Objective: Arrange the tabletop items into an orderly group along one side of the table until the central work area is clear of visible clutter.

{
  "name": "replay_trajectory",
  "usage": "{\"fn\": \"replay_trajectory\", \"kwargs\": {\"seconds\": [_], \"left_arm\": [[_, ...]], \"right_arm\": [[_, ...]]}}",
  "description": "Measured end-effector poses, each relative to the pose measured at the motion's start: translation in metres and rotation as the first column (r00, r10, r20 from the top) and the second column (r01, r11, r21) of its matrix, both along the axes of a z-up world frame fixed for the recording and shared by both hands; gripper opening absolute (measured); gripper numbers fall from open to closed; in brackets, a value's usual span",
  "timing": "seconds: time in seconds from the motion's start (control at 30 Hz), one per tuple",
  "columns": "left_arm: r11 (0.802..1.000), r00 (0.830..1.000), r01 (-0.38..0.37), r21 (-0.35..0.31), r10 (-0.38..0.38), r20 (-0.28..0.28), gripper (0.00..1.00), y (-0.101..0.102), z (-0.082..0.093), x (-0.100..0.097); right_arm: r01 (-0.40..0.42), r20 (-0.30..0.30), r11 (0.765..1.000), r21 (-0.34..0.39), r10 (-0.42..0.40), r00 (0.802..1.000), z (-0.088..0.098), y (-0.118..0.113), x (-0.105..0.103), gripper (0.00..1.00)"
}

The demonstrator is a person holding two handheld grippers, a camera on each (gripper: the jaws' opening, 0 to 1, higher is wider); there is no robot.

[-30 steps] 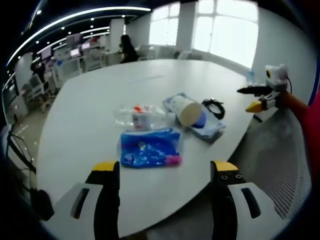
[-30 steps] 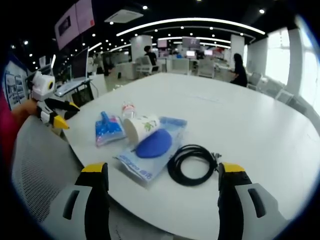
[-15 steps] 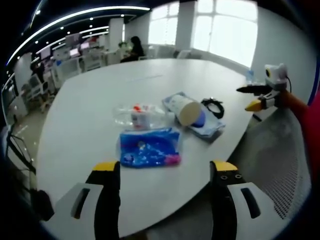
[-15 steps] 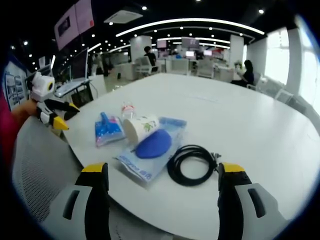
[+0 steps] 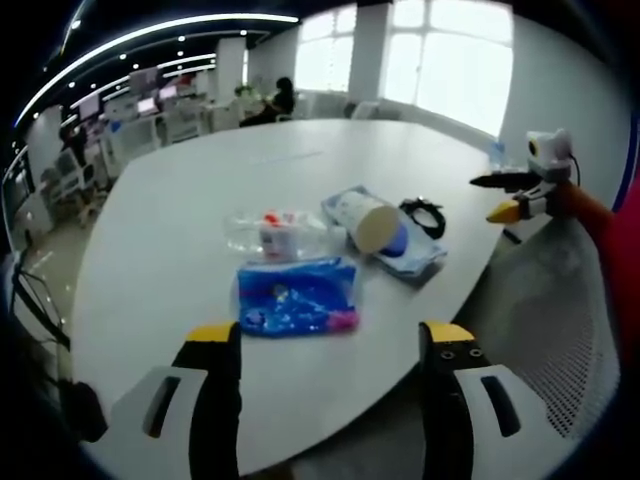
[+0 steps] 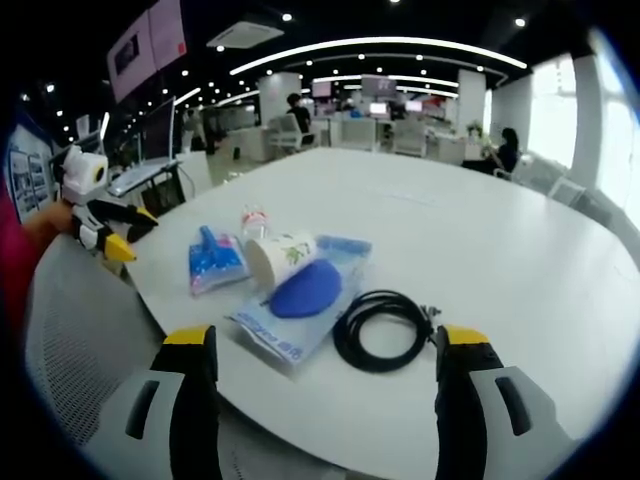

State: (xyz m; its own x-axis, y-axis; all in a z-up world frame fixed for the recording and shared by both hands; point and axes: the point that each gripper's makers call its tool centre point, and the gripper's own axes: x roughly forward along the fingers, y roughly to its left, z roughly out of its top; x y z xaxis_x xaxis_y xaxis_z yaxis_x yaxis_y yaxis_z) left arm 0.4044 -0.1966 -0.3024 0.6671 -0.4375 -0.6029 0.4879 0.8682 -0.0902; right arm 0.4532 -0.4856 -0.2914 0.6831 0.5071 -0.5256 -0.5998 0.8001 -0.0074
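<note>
Black coiled cable (image 6: 385, 329) sits dead ahead of my right tongs (image 6: 325, 350) near the table (image 6: 520, 260) edge; both tongs spread, left tongs (image 5: 328, 345) face the blue pouch (image 5: 298, 296).

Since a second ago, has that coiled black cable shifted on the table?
No. The black cable still lies beside the clear packet, same spot near the table edge.

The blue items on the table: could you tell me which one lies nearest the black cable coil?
The dark blue rounded pouch, lying on the clear packet beside the tipped paper cup. The cable coil sits right next to it; the patterned blue bag lies beyond the cup.
</note>
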Motion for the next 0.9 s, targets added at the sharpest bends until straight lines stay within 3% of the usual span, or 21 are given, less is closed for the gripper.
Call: {"fn": "replay_trajectory", "kwargs": {"seconds": [0.43,0.57,0.7,0.9], "left_arm": [[0.999,0.999,0.035,0.022,-0.035,0.012,0.68,0.0,0.006,0.006],[0.997,0.997,0.075,0.034,-0.075,0.023,0.68,-0.002,0.013,0.016],[0.982,0.986,0.154,0.113,-0.16,0.048,0.68,-0.002,0.023,0.032],[0.964,0.971,0.215,0.158,-0.229,0.074,0.67,-0.004,0.04,0.06]], "right_arm": [[0.004,-0.001,1.0,0.004,-0.004,1.0,0.0,0.0,0.0,0.9],[0.003,-0.002,1.0,0.005,-0.003,1.0,0.0,0.0,0.0,0.89],[0.0,-0.004,1.0,0.006,0.0,1.0,-0.001,0.001,0.0,0.89],[0.003,-0.001,1.0,0.009,-0.003,1.0,0.0,0.0,0.001,0.89]]}}
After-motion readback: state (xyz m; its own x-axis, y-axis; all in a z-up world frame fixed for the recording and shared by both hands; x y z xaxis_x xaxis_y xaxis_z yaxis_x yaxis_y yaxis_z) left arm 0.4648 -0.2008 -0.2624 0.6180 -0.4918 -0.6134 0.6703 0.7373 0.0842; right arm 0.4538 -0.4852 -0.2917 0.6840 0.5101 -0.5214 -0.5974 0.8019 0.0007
